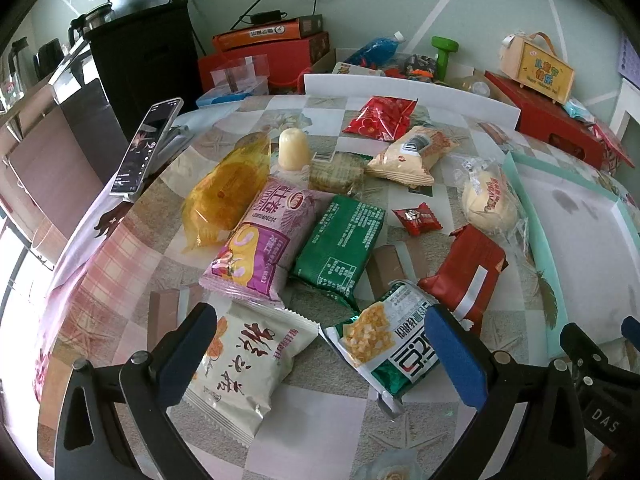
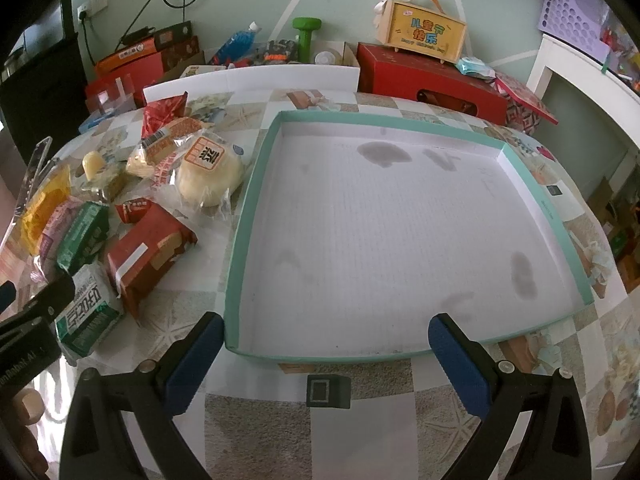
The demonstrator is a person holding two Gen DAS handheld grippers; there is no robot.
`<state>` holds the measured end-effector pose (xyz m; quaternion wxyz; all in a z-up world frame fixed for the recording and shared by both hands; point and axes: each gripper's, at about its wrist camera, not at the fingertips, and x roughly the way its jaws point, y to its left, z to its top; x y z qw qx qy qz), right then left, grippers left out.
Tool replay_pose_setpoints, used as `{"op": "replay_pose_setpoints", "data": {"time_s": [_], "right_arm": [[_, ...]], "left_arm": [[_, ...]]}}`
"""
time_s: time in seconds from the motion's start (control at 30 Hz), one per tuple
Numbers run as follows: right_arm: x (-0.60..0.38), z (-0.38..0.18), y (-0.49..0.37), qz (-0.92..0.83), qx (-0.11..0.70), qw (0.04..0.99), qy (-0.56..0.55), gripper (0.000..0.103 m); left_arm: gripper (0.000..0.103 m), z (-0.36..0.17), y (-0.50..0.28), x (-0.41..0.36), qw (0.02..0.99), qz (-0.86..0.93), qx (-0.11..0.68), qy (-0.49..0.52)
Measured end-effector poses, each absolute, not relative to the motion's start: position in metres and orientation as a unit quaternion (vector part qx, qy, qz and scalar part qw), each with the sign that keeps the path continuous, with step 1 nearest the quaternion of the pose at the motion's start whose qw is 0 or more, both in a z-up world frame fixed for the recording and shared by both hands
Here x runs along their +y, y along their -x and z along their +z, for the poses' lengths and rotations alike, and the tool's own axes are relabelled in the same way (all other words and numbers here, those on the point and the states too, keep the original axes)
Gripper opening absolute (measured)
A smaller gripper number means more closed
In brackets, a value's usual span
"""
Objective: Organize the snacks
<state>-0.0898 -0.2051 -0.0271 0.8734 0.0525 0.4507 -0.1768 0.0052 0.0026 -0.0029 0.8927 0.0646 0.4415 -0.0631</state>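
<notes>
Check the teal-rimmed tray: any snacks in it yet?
Empty. The tray shows only its stained white floor; every snack, like the bun, lies on the table outside it.

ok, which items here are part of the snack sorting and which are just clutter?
Job:
- purple packet
- green packet
- red packet
- wrapped bun
- teal-rimmed tray, nothing in it
- left gripper and right gripper, both open

Clutter:
- phone
- green dumbbell
- red box

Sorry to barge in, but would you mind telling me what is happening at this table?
A person with a gripper in each hand is about to sort snacks. The left gripper is open over the snack pile, holding nothing. The right gripper is open at the near edge of the teal tray, which has no snacks in it yet.
</notes>
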Motion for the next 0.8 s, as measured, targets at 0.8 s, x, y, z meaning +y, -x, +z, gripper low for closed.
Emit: {"op": "replay_pose_setpoints", "data": {"time_s": [0.8], "right_arm": [[-0.2035, -0.0290, 0.0890, -0.178, 0.453, 0.872, -0.044, 0.103]], "left_arm": [[0.103, -0.0054, -0.0057, 0.0032, 0.890, -0.061, 0.446, -0.067]]}}
